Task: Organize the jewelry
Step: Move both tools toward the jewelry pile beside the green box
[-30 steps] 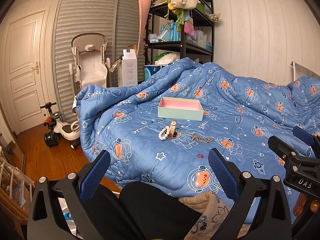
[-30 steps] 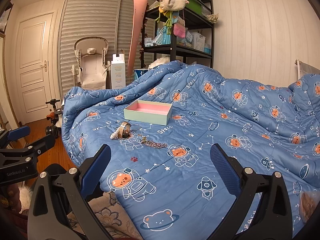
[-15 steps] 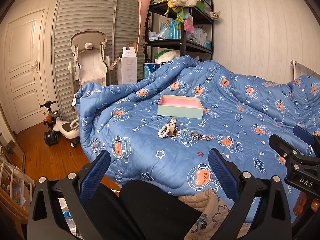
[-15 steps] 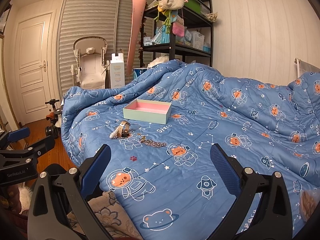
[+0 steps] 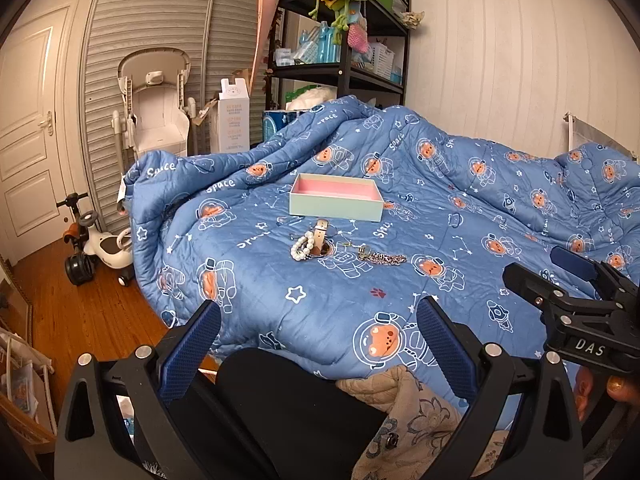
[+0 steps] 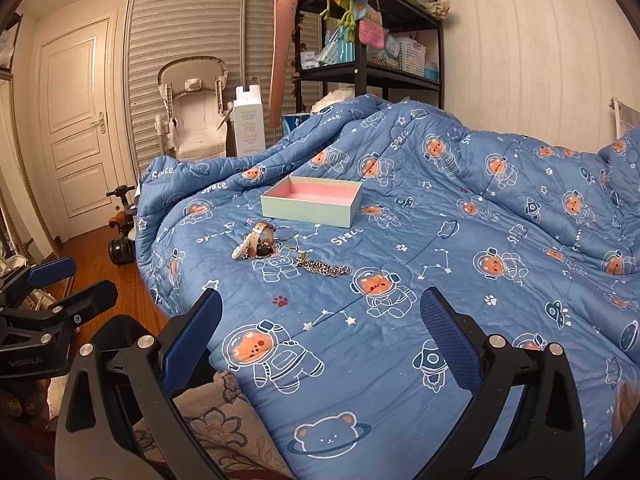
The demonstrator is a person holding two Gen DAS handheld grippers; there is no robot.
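Note:
A mint box with a pink inside [image 5: 336, 201] [image 6: 313, 201] sits open on the blue quilt. In front of it lie a pearl bracelet [image 5: 302, 245] [image 6: 241, 249], a watch with a pale strap [image 5: 321, 235] [image 6: 262, 237] and a sparkly chain [image 5: 382, 257] [image 6: 325, 269]. My left gripper [image 5: 318, 346] is open and empty, well short of the jewelry, over the bed's near edge. My right gripper [image 6: 320, 336] is also open and empty above the quilt. Each gripper shows at the side of the other's view.
The blue quilt [image 5: 460, 216] covers the bed. A black shelf unit [image 5: 344, 40], a white high chair [image 5: 154, 108] and a tall white carton [image 5: 234, 120] stand beyond it. A ride-on toy [image 5: 96, 248] sits on the wooden floor at left. Dark clothing [image 5: 296, 412] lies below my left gripper.
Both grippers have drifted slightly forward and the views tilted a little; the box and jewelry lie unmoved. The jaws stay open.

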